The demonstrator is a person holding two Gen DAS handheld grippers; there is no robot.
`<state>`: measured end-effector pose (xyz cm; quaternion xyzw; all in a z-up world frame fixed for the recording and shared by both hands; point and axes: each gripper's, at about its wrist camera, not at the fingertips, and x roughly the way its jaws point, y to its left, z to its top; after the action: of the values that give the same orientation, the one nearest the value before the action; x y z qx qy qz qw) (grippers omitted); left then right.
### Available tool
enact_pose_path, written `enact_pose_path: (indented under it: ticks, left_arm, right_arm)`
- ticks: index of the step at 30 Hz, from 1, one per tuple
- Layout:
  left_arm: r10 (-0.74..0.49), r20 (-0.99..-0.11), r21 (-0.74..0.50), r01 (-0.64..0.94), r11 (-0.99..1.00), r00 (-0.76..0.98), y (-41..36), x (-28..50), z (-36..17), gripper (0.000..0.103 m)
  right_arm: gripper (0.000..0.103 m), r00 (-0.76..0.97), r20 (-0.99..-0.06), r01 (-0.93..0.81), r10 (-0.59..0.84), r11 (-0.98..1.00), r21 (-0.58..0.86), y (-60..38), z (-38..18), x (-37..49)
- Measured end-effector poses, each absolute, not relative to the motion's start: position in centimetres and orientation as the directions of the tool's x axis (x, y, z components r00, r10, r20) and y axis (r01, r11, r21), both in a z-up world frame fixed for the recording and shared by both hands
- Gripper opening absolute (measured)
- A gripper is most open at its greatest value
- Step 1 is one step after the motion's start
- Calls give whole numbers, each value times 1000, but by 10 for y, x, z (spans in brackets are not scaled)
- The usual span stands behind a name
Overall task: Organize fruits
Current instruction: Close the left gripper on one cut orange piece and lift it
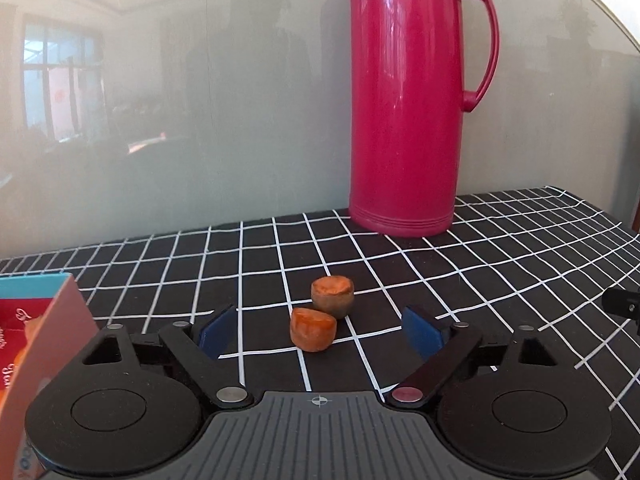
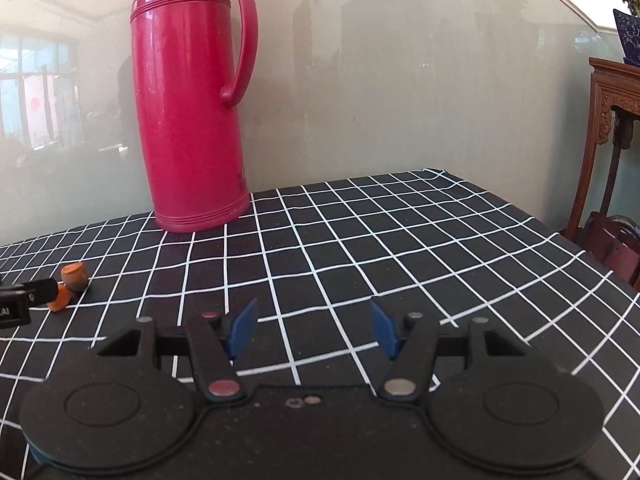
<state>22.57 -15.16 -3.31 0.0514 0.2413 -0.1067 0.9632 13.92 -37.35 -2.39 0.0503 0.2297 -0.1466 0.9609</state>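
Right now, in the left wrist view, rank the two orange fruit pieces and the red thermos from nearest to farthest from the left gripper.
1. Brighter orange fruit piece: just ahead of the left gripper, in line with its open jaws.
2. Browner fruit piece: right behind the first, slightly right, apparently touching it.
3. Red thermos: far back right, upright at the wall.

I see a crimson plastic thermos [image 1: 404,120] at one o'clock, two orange fruit chunks [image 1: 313,329] on the black white-gridded tablecloth [image 2: 360,240].
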Motion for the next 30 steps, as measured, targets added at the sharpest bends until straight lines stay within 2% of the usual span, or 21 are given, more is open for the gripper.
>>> enact_pose_path:
  ticks: [8,9,12,17,19,21,25,30]
  left_arm:
    - [-166,-484,73,229,971,859,-166,254,-39,89]
    - [-167,-488,69,229,971,857,-167,256,-41,86]
    - [-177,-516,56,240,969,838,-168,263,-44,68]
    - [-172,-520,60,237,970,837,-172,268,-45,64]
    - [-173,-526,61,240,969,833,-174,270,-46,49]
    - [-173,-533,57,240,969,828,-174,273,-47,46]
    - [-175,-529,49,236,971,830,-174,276,-47,31]
    - [-167,-497,70,232,970,851,-173,269,-45,31]
  right_arm:
    - [63,851,-457,296,-260,955,9,-370,-28,155]
    - [63,851,-457,296,-260,955,8,-370,-28,157]
    - [63,851,-457,298,-260,955,10,-372,-27,160]
    - [64,841,-463,319,-280,948,8,-376,-30,166]
    - [64,832,-470,342,-295,940,14,-379,-31,167]
    - [64,825,-473,361,-307,932,24,-383,-32,167]
    - [64,824,-474,372,-310,927,40,-389,-33,165]
    - [64,828,-474,375,-299,924,72,-391,-30,164]
